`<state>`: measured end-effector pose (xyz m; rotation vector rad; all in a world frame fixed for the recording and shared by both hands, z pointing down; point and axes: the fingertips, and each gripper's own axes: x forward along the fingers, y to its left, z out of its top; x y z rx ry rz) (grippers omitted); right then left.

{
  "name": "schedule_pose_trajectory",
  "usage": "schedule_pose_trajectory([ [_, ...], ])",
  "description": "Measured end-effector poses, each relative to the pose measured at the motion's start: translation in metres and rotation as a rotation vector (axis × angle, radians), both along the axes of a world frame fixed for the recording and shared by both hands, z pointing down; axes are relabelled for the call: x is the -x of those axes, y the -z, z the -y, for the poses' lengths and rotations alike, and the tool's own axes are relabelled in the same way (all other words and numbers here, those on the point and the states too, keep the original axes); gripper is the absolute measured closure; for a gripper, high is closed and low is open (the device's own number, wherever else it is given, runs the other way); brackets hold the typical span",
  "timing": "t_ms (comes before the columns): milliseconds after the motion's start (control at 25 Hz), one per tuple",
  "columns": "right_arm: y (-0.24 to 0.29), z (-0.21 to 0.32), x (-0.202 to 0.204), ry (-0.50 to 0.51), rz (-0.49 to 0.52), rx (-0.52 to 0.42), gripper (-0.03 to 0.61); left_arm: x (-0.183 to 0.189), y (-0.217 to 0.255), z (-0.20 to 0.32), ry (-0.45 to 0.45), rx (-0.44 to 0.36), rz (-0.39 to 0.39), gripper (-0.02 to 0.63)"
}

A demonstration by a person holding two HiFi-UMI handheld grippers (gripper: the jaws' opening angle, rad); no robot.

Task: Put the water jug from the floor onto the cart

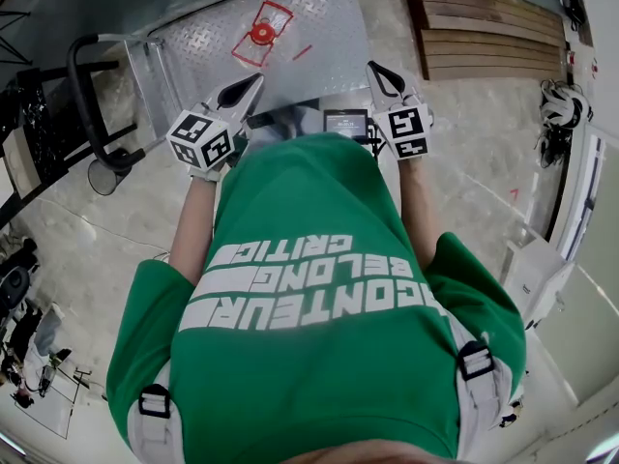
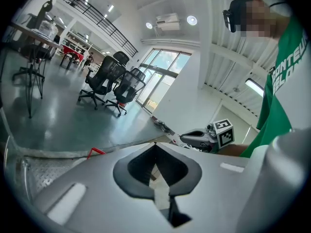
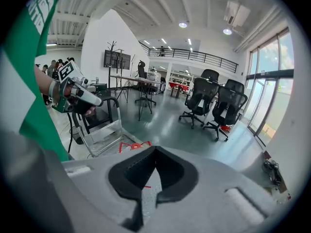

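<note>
- My left gripper (image 2: 155,144) is clenched: its two jaws meet at the tips and there is nothing between them.
- My right gripper (image 3: 155,148) is clenched the same way, tips together and empty.
- Each gripper carries one marker cube (image 1: 200,139), which makes two cubes.
- In the head view the two grippers are side by side but apart, in front of my green shirt (image 1: 319,288). Both point toward the cart.
- One cart (image 1: 193,51) stands on the floor just ahead of the jaws. It has a flat diamond-plate metal deck and one black looped handle (image 1: 82,95), at its left end in the head view.
- On the deck is one red taped square (image 1: 275,19) with one red disc (image 1: 261,33) inside it. One short red strip lies just beside the square.
- The water jug shows in none of my views, so I cannot tell how it looks or where it stands.
- Two black office chairs (image 3: 200,100) stand next to each other well beyond the cart, near the tall windows.
</note>
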<state>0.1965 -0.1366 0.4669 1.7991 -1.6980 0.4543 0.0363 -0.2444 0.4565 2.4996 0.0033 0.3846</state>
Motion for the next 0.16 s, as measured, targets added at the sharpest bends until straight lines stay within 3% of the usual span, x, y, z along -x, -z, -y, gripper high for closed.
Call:
schedule_pose_trajectory([
  [160,-0.0018,0.0005,-0.0014,0.003,0.001,0.003,0.586,-0.0024,-0.0006,-0.0012,-0.001,0.001,0.001,0.598],
])
